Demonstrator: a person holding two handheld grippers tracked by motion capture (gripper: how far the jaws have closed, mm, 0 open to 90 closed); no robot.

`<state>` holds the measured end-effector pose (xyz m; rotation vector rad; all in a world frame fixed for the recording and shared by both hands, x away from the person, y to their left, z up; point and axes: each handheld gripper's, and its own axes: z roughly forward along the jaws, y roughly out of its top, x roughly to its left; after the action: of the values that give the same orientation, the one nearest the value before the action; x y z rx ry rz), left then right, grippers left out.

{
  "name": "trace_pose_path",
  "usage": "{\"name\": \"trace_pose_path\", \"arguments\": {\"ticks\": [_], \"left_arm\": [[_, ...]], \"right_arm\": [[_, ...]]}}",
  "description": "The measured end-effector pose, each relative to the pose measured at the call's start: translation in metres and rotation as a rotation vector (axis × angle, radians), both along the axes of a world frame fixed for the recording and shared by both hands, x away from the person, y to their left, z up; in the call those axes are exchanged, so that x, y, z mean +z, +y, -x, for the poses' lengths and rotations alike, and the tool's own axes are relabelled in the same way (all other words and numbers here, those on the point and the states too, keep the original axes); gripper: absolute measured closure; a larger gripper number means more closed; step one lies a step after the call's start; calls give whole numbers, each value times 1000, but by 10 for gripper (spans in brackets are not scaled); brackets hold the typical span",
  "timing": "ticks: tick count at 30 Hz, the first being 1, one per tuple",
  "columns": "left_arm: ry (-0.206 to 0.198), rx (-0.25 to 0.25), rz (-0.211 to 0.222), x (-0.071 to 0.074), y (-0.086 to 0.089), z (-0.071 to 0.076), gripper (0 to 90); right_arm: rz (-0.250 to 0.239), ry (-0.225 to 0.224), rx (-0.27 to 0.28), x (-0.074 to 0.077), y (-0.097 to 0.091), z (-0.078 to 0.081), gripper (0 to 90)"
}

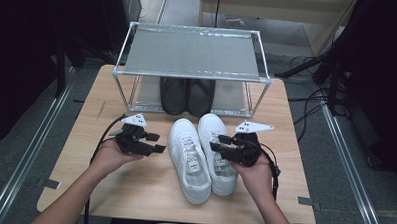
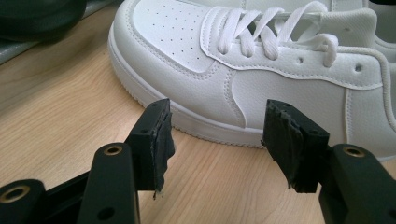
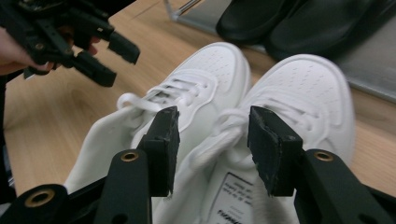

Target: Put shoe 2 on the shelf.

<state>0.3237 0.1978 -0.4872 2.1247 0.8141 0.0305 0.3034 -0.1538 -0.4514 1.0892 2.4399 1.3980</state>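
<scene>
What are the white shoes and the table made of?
The white shoes look like smooth leather or fake leather: a soft matte sheen, stitched panels and tiny punched holes on the toe; which of the two I cannot tell. Their laces look like woven fabric. The table looks like wood or a wood-print board, with pale grain lines and a flat, dull finish.

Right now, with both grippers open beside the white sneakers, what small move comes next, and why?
Probably ease the right gripper forward onto the right sneaker: its collar already lies between the open fingers, while the left gripper stands clear of the left sneaker.
</scene>
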Motion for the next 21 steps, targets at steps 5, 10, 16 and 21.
{"name": "trace_pose_path", "arguments": {"ticks": [5, 10, 16, 21], "left_arm": [[-3, 2, -1, 1, 1, -2, 418], [-5, -3, 2, 2, 2, -3, 413], [-9, -1, 6, 2, 3, -5, 404], [-9, -1, 8, 1, 2, -6, 403]], "right_arm": [[22, -7, 7, -3, 9, 8, 519], [41, -22, -22, -5, 16, 13, 438], [72, -32, -60, -9, 23, 20, 378], [83, -35, -83, -10, 25, 25, 373]]}}
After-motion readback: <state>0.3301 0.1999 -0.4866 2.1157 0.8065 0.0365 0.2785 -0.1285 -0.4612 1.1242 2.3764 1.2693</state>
